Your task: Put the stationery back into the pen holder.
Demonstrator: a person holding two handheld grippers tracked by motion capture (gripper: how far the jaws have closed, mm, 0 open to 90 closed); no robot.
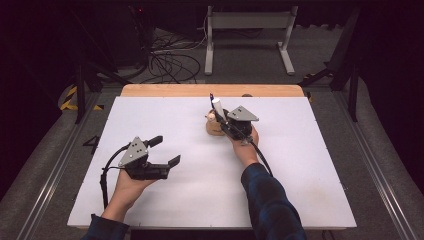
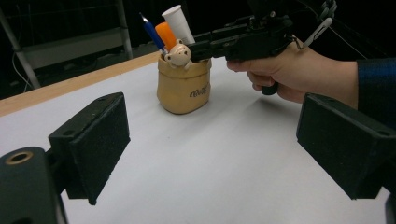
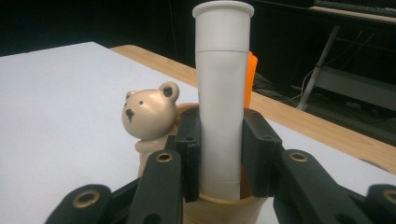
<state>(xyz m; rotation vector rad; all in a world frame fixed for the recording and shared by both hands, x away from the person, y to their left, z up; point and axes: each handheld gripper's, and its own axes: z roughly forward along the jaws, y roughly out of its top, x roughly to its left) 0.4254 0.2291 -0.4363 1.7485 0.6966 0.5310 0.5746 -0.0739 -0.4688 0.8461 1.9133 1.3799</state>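
Observation:
A tan pen holder point(image 1: 215, 128) with a small bear figure point(image 3: 149, 112) on its rim stands at the far middle of the white board point(image 1: 200, 190). It holds a white tube point(image 3: 222, 93), an orange marker point(image 2: 166, 35) and a blue pen point(image 2: 152, 31). My right gripper point(image 3: 220, 154) is shut on the white tube just above the holder's rim point(image 3: 224, 205), and the tube stands upright. My left gripper point(image 1: 165, 151) rests low at the board's left, open with nothing between its jaws, and faces the holder point(image 2: 183, 91).
A wooden strip point(image 1: 210, 90) runs along the board's far edge. Beyond it, on the floor, are cables point(image 1: 170, 62) and a grey metal stand point(image 1: 247, 30). Metal rails point(image 1: 50, 175) run along both sides of the table.

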